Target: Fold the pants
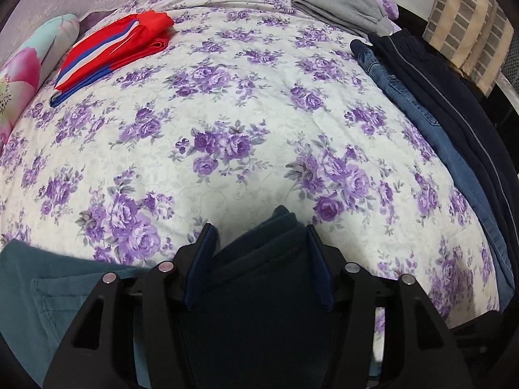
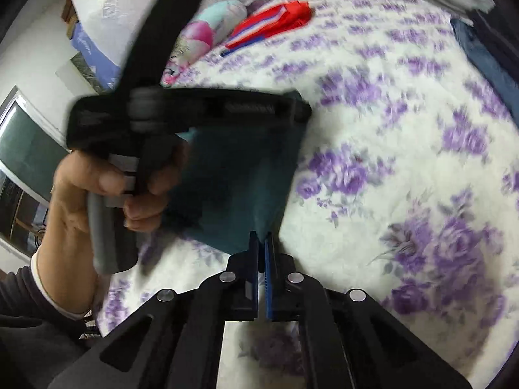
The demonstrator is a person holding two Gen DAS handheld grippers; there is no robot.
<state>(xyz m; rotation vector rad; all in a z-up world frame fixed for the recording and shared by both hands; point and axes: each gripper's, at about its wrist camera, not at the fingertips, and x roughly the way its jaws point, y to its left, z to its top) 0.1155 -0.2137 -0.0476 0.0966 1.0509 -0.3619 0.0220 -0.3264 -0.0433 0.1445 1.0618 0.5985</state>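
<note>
Two handheld grippers work over a bed covered by a white quilt [image 1: 246, 103] printed with purple roses. We are folding a pair of dark teal pants [image 2: 240, 175], which sit at the near edge of the quilt, close to our body.

Our left gripper [image 1: 259, 253] has its jaws set fairly wide apart, and a thick, layered fold of the teal cloth fills the gap between them. The cloth touches both pads, so we judge it is held, though loosely. More of the same garment spreads out flat to the near left in this view, showing a pocket seam.

Our right gripper [image 2: 262, 253] has its jaws almost together, with only a thin slit between the blue pads. A lower corner of the teal cloth comes down to the fingertips; the view is blurred, so we cannot tell for sure whether it is pinched or merely touching.

From the right wrist view, the cloth hangs as a panel between the two tools, its long axis running from the left gripper at the far left down to the right gripper's tips. Both grippers are at the garment, one at each end of that edge. We judge the next move must carry this edge together across the quilt.

Farther off lie a folded red garment [image 1: 116, 48], a grey one [image 1: 340, 6], and jeans [image 1: 418, 123] along the right.
</note>
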